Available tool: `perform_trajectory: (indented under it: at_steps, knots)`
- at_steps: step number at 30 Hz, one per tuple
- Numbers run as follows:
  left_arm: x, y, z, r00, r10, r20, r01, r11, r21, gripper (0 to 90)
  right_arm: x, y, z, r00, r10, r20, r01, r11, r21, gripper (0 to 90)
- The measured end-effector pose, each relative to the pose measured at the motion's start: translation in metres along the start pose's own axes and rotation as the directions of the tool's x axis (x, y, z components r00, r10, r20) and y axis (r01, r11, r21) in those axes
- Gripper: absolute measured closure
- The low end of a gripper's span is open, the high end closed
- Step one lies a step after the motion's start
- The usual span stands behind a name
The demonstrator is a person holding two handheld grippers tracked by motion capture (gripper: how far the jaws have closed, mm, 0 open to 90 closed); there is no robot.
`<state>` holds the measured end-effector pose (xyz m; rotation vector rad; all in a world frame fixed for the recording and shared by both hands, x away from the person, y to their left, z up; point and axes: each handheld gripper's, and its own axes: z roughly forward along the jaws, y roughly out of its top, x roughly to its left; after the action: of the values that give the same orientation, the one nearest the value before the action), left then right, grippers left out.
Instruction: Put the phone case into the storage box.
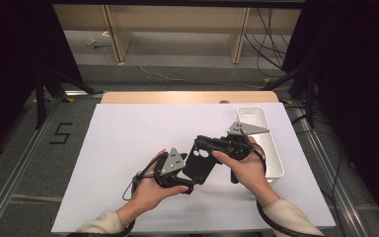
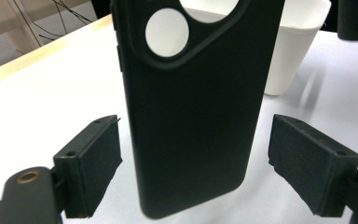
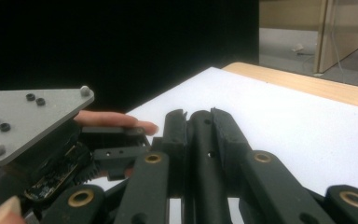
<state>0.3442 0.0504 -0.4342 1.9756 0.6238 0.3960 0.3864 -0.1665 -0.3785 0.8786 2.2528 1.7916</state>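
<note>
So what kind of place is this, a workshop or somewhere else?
Most likely a lab recording station: a table with a white sheet, black curtains on both sides, loose cables on the floor, and a taped "5" marker.

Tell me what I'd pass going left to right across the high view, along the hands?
Left hand → left gripper → phone case → right gripper → right hand → white bin.

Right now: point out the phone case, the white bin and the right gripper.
phone case [image 2: 193, 126]: left gripper view, middle of its black back.
white bin [image 1: 271, 148]: high view, right rim.
right gripper [image 3: 200, 123]: right gripper view, midway between its fingertips, shut on the case's edge.
</note>
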Motion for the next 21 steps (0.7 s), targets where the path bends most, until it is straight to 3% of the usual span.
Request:
perform_trajectory:
  at_steps: [11, 21]
  knots:
    - [0.003, -0.002, -0.001, 0.9992, 0.002, 0.041, -0.002, 1.0000, 0.001, 18.5, -0.008, 0.003, -0.008, 0.9971, -0.066, -0.038, 0.069, 0.995, 0.072, 77.9]
    - [0.004, -0.003, 0.000, 0.9977, 0.002, 0.067, -0.003, 1.0000, 0.005, 19.6, -0.012, 0.004, -0.011, 0.9880, -0.118, -0.100, 0.129, 0.984, 0.119, 77.8]
